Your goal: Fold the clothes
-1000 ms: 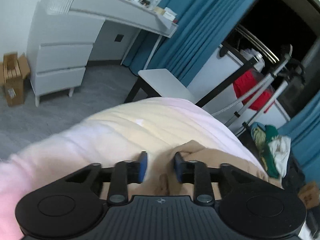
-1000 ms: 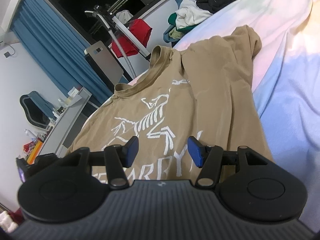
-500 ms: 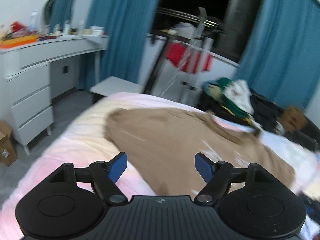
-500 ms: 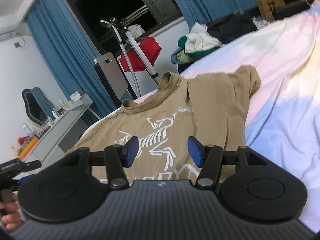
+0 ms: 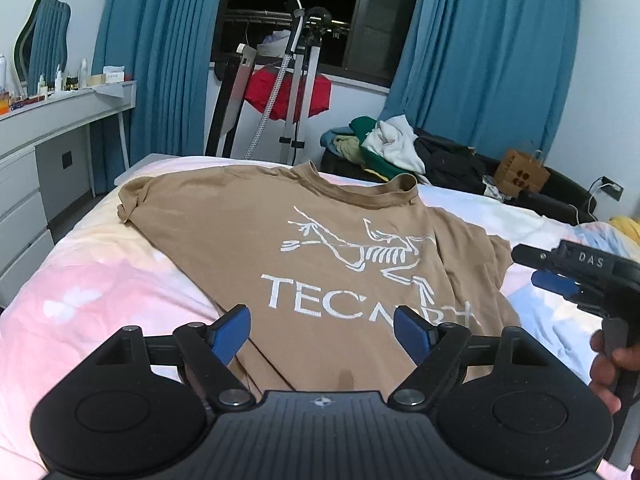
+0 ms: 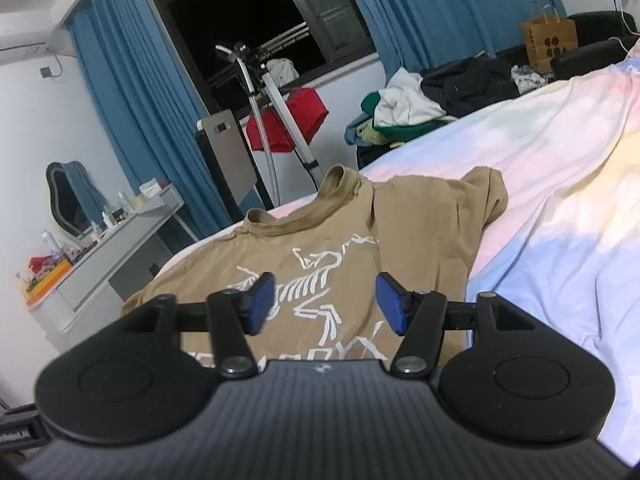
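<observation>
Tan T-shirt (image 5: pixel 320 248) spread flat on bed (image 5: pixel 100 280), print up, collar toward window. Left hand-held gripper (image 5: pixel 322 334) above hem, jaws just opened wide, nothing between. Right hand-held gripper (image 6: pixel 326 304) over print, jaws just widened, empty. Clothes pile (image 5: pixel 384 146) beyond bed.

Bedroom in a home. Bed (image 5: pixel 100 288) with pastel quilt; white dressing table (image 5: pixel 60 112) bearing bottles, wavy-framed mirror (image 5: pixel 40 36) above; blue curtains (image 5: pixel 480 60) flanking a dark window (image 5: pixel 288 0); garment steamer (image 5: pixel 296 80); heap of clothes (image 5: pixel 384 144); paper bag (image 5: pixel 520 174).
</observation>
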`<state>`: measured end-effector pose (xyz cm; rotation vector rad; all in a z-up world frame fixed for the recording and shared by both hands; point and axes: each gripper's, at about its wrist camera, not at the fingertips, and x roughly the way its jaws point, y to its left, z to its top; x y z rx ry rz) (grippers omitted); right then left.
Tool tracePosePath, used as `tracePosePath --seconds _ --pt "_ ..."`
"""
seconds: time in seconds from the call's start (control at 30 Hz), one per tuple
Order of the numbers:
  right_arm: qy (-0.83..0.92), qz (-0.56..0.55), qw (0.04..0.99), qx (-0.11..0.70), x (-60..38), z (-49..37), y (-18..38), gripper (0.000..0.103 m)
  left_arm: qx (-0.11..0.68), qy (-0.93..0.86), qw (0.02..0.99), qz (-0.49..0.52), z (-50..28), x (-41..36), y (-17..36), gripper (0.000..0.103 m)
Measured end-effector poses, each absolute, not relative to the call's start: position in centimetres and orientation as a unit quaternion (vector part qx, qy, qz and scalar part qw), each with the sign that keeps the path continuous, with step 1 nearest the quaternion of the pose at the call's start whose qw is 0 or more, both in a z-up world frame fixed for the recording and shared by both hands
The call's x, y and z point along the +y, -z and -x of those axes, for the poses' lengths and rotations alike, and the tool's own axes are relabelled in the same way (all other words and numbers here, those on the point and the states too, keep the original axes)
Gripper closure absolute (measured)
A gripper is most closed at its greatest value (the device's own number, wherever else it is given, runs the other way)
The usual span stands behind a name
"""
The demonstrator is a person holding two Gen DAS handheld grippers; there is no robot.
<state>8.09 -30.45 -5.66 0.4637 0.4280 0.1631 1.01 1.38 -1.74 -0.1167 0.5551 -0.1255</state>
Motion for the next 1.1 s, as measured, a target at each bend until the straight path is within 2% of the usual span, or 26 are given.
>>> tracePosePath --seconds 0.1,0.13,0.43,0.63,0.87,0.97,1.0,1.1 --pt "-0.081 -0.235 0.944 0.217 -30.7 -8.5 5.9 0.026 0.270 0.061 0.959 0.061 -1.0 1.8 2.2 0.008" --pt "-0.081 -0.241 0.942 0.220 -30.8 -8.6 6.0 0.026 0.269 0.062 0.959 0.064 -0.9 2.0 2.3 0.004" --pt "-0.053 -0.348 0.901 0.252 -33.9 -10.1 8.2 0.026 0.286 0.068 0.955 0.050 -1.6 1.9 4.1 0.000" --pt "-0.030 -0.384 0.891 0.239 -35.6 -10.9 8.5 0.026 0.303 0.073 0.949 0.045 -2.2 1.7 5.3 0.000" --pt "0.009 -0.510 0.830 0.226 -43.9 -17.1 10.0 0.026 0.324 0.061 0.944 0.012 -3.3 1.1 7.1 0.000" --pt "0.056 -0.530 0.818 0.215 -47.6 -19.1 12.2 0.030 0.333 0.067 0.940 0.015 -3.7 1.1 7.6 0.000" --pt "0.064 -0.535 0.816 0.210 -48.5 -19.5 13.1 0.037 0.337 0.069 0.939 0.016 -3.9 1.0 7.7 0.000" --pt "0.056 -0.561 0.800 0.208 -50.2 -20.9 15.9 0.047 0.340 0.073 0.937 0.027 -4.5 0.8 8.0 0.000"
